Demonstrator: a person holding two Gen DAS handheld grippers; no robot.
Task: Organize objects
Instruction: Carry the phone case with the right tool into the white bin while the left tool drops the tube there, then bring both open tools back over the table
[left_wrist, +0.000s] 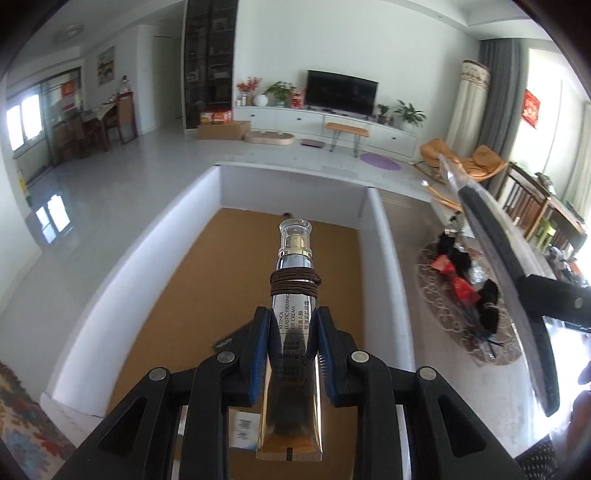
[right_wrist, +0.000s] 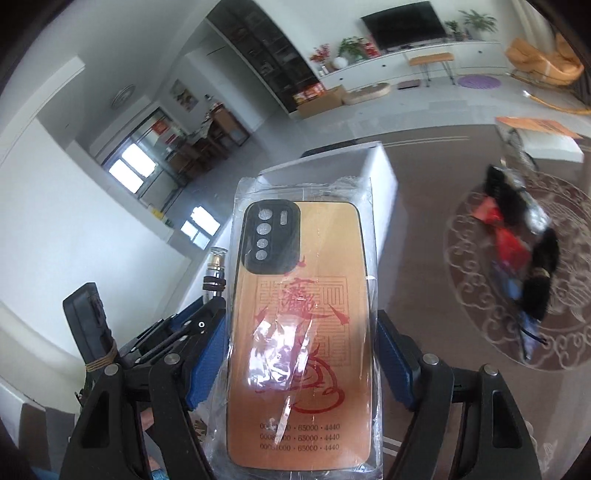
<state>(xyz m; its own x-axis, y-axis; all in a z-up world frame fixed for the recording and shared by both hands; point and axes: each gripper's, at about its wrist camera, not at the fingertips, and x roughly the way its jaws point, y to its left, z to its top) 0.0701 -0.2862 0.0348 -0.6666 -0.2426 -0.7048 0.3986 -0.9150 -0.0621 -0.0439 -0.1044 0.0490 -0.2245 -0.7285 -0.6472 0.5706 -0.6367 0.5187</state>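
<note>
Transport step. Left gripper (left_wrist: 291, 332) pinching eye cream tube (left_wrist: 291, 325) above white box (left_wrist: 384, 236); right gripper (right_wrist: 301, 354) clamping bagged phone case (right_wrist: 303, 332) (beside box). Next: lower, release inside box.

A bright living room with white walls and a glossy pale floor (left_wrist: 122, 192) that mirrors the windows. A dark television (left_wrist: 341, 92) stands on a long white cabinet (left_wrist: 332, 123) along the far wall, flanked by potted plants (left_wrist: 408, 112) and red flowers (left_wrist: 249, 86). A tall dark shelving unit (left_wrist: 210, 62) rises to its left; a wooden dining set (left_wrist: 99, 123) sits by the sunlit windows (left_wrist: 24, 122) at far left. Grey curtains (left_wrist: 498, 92) frame the right-hand window, near an orange rocking chair (left_wrist: 465, 162). A small orange bench (left_wrist: 347, 130) and a purple round mat (left_wrist: 380, 161) lie before the cabinet.
</note>
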